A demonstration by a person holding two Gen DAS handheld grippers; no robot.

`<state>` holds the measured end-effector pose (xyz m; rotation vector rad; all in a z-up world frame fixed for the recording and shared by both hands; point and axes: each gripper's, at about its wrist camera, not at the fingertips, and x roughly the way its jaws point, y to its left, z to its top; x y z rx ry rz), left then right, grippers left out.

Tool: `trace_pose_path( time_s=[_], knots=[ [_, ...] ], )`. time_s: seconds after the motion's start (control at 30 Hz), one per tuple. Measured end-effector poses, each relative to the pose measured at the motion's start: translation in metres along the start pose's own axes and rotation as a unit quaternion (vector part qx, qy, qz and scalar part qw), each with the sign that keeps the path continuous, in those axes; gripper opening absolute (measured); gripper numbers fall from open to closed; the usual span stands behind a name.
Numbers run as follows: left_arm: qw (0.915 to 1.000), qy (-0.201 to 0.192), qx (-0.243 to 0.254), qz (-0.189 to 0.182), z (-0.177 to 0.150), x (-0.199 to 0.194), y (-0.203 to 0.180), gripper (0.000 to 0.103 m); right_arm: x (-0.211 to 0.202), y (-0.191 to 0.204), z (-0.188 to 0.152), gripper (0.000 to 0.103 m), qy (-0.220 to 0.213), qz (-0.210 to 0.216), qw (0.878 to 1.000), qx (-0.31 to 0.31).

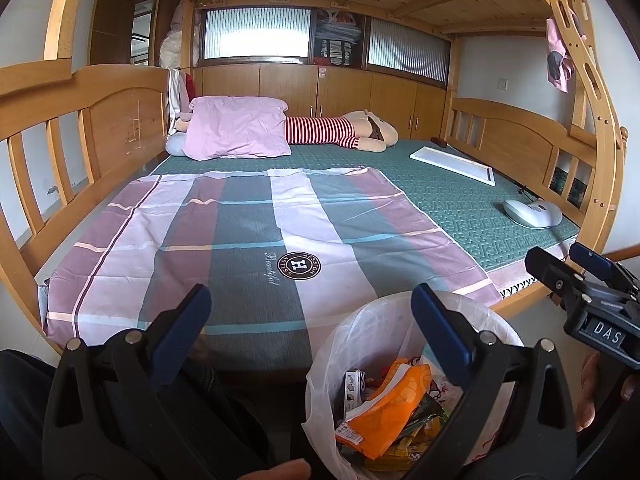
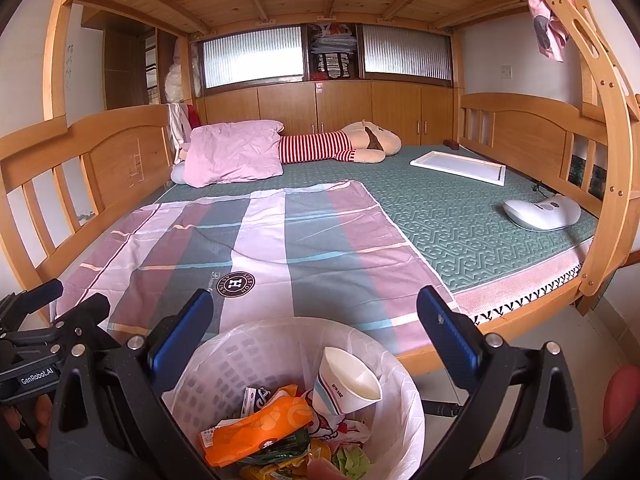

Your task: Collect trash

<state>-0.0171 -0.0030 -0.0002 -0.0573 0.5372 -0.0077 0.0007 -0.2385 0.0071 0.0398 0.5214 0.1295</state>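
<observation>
Both grippers, left (image 1: 310, 320) and right (image 2: 314, 326), hover with fingers apart, empty; bin (image 2: 224, 344) at lower centre holds wrappers. Collection appears finished; next, confirm bed (image 2: 460, 216) carries no trash.

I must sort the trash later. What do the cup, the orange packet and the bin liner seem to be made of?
Cup: probably paper, matte white, crushed into creases. Orange packet: likely plastic film, glossy and crumpled. Bin liner: thin translucent plastic; the basket holes show through.
</observation>
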Motion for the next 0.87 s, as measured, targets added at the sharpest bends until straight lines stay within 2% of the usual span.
trace_pose_path(
  time_s=[0.87],
  knots=[
    [0.9999,0.012,-0.011,0.003,-0.0032,0.006,0.0006,0.099,0.002,-0.0047,-0.0031,0.099,0.005,0.002,1.0,0.005]
  ],
)
